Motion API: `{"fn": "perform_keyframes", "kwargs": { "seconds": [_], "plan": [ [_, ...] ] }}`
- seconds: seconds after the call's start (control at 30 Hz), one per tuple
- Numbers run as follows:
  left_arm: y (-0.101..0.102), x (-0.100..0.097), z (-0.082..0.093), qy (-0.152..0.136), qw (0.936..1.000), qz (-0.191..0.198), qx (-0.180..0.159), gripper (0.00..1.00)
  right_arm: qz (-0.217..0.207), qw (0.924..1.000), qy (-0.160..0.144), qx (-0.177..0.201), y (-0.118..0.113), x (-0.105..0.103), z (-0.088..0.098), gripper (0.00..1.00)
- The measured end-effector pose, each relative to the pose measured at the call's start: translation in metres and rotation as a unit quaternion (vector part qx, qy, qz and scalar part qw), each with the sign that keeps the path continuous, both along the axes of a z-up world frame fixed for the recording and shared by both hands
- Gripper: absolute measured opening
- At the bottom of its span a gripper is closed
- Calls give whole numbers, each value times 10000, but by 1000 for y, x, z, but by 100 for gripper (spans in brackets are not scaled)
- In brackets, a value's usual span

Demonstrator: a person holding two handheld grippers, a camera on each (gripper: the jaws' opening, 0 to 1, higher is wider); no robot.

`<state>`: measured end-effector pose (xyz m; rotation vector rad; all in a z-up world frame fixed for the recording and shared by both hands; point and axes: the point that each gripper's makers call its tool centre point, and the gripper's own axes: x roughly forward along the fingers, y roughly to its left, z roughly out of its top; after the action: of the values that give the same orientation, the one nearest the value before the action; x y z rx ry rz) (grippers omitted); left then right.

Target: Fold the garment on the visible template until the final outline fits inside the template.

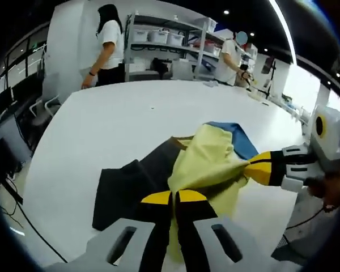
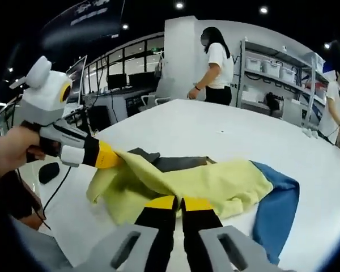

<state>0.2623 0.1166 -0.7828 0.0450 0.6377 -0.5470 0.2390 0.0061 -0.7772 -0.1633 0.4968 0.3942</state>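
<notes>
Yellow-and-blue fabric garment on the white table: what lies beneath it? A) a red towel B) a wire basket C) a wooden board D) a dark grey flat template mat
D: a dark grey flat template mat sticks out from under the yellow-and-blue fabric garment, which both grippers pinch.

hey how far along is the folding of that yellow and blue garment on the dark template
Early to midway. Done: the garment lies bunched partly over the dark template on the white table. In hand: both grippers are shut on the yellow fabric, the left gripper at one edge, the right gripper at another, mid-fold. Left: the blue part hangs off the template, so the outline does not fit yet.
</notes>
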Motion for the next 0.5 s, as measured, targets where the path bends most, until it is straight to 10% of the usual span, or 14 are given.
{"fn": "perform_keyframes", "kwargs": {
  "seconds": [0.27, 0.5],
  "plan": [
    [-6, -5, 20, -215, 9995, -50, -230, 3, 369, 9952, -556, -712, -6, 4, 38, 0],
    [-11, -13, 39, -287, 9993, -211, -151, 3, 824, 9921, -442, -833, -8, -2, 53, 0]
  ]
}}
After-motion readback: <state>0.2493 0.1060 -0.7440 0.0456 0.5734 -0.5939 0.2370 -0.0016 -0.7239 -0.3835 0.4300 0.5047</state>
